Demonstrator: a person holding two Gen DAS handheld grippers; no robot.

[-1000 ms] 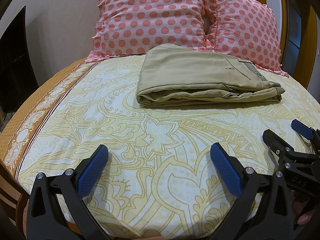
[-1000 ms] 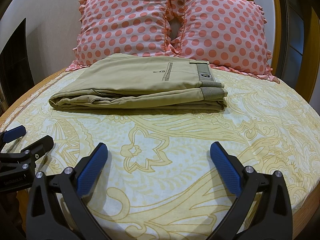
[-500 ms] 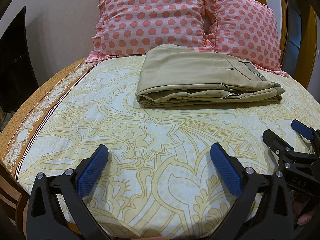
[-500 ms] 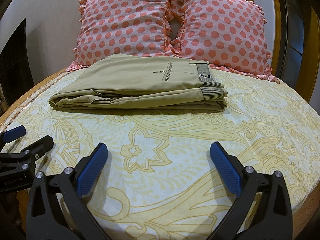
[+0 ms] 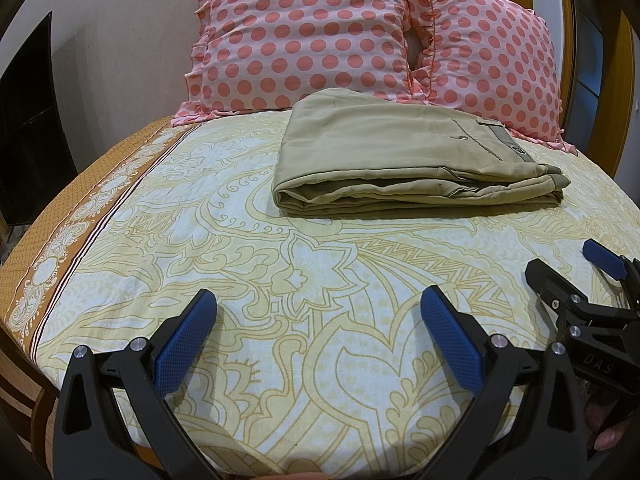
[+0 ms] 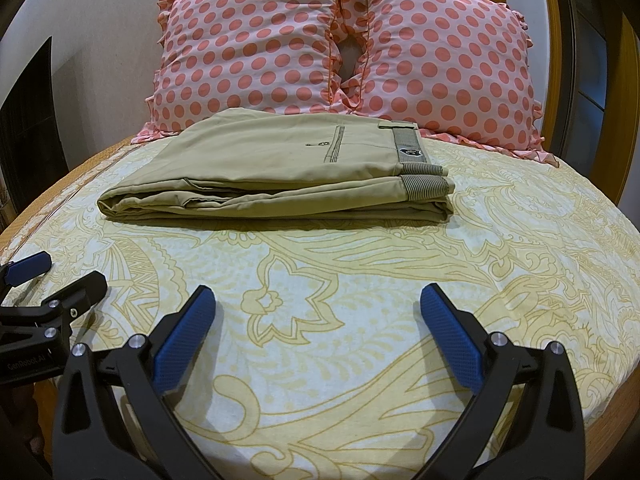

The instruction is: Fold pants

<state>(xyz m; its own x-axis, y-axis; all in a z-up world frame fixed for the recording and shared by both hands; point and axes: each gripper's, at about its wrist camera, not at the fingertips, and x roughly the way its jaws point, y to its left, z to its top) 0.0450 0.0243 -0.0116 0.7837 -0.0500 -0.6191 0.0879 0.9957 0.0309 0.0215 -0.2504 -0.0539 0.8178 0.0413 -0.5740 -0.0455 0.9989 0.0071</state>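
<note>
The khaki pants [image 5: 408, 160] lie folded in a flat stack on the bed, waistband to the right, just in front of the pillows; they also show in the right wrist view [image 6: 280, 172]. My left gripper [image 5: 318, 308] is open and empty, low over the sheet well short of the pants. My right gripper [image 6: 318, 308] is open and empty too, at the same distance. The right gripper also shows at the right edge of the left wrist view [image 5: 568, 268], and the left gripper at the left edge of the right wrist view [image 6: 60, 276].
Two pink polka-dot pillows [image 5: 304, 36] [image 6: 444, 56] stand against the wall behind the pants. The yellow patterned bedsheet [image 5: 280, 280] has an orange border at the left edge [image 5: 60, 240]. A wooden frame [image 6: 624, 80] rises at the right.
</note>
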